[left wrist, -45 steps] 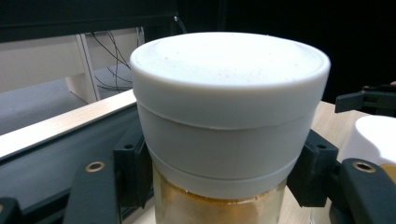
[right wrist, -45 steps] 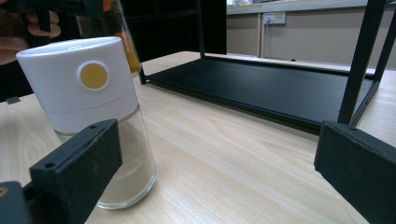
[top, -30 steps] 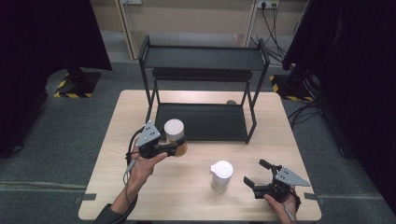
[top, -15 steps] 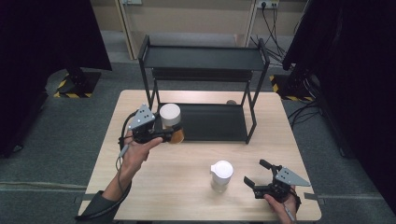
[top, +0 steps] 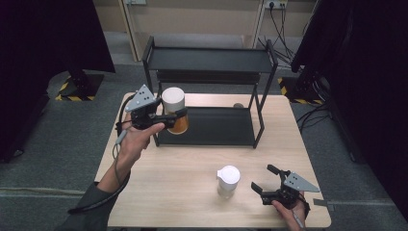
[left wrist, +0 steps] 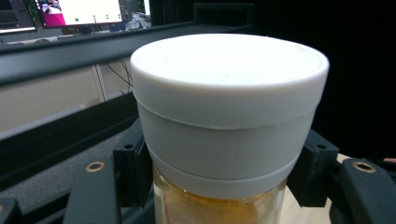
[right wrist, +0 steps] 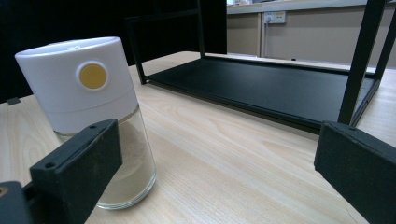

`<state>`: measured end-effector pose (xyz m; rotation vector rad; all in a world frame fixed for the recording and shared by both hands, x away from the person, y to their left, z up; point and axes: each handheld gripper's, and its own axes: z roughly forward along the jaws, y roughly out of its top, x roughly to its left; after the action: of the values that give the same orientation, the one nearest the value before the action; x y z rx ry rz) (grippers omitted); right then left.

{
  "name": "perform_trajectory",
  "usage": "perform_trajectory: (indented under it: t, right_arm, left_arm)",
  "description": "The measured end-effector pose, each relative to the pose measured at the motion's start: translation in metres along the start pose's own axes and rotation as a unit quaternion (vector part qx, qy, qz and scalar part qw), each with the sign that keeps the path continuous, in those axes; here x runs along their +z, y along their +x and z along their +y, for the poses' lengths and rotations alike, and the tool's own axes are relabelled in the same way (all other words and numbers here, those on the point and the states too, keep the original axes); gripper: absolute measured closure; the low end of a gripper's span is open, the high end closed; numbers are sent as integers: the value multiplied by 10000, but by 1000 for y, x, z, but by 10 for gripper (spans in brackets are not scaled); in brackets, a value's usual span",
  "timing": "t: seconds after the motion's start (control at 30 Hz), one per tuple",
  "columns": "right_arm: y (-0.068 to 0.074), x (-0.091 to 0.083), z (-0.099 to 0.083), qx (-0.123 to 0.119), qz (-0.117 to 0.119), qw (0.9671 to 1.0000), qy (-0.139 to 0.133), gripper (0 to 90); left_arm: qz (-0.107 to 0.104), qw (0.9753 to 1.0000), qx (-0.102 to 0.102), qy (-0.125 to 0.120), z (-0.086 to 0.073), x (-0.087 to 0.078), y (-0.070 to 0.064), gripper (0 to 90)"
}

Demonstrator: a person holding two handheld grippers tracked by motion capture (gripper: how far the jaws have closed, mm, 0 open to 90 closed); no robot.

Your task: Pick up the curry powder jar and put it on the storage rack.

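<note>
My left gripper (top: 175, 117) is clamped on the orange-filled jar (top: 175, 113), jaws pinching it just under its white lid (left wrist: 229, 74). The jar hangs clear of the table (top: 163, 178), at the front left corner of the black rack (top: 211, 60), level with the gap between its shelves. I judge this to be the carry step: lifted, not yet placed. Next I need to push forward past the corner post and settle the jar on the lower shelf (top: 216, 126) ahead of the jaws before letting go. My right gripper (top: 264, 188) rests spread and empty, with the second jar (right wrist: 93, 116) just beside its left jaw.
</note>
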<state>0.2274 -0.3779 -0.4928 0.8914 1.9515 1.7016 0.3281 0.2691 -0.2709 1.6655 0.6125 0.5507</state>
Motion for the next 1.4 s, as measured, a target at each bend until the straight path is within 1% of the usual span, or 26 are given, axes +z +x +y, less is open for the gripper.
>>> perform_trajectory:
  t: [0.3, 0.5, 0.63, 0.7, 0.83, 0.9, 1.0, 1.17, 1.3, 1.4]
  right_arm:
    - [0, 0, 0, 3, 3, 10000, 1, 13]
    - [0, 0, 0, 9, 4, 10000, 9, 13]
    - [0, 0, 0, 11, 2, 10000, 7, 13]
    - [0, 0, 0, 18, 0, 10000, 12, 13]
    - [0, 1, 0, 14, 10, 10000, 14, 13]
    - [0, 1, 0, 27, 8, 10000, 11, 13]
    - [0, 0, 0, 17, 6, 10000, 9, 13]
    - [-1, 0, 0, 29, 10, 10000, -9, 13]
    - [-1, 0, 0, 20, 29, 10000, 1, 13]
    - [-1, 0, 0, 21, 31, 10000, 10, 13]
  left_arm:
    - [51, 10000, -21, -39, 34, 2, 5, 355]
    - [200, 9997, 129, 45, 59, 5, 5, 355]
    - [240, 9996, 125, 8, 74, 6, 6, 355]
    - [298, 9994, 149, -6, 82, 7, 6, 355]
    - [375, 9991, 192, 22, 102, 13, 5, 355]
    - [412, 9989, 242, 20, 110, 16, 4, 355]
    - [463, 9986, 264, 37, 121, 23, 4, 355]
    - [566, 9981, 255, 40, 131, 35, 4, 355]
    - [643, 9977, 201, 5, 134, 47, 7, 355]
    - [748, 9971, 156, -5, 135, 57, 9, 355]
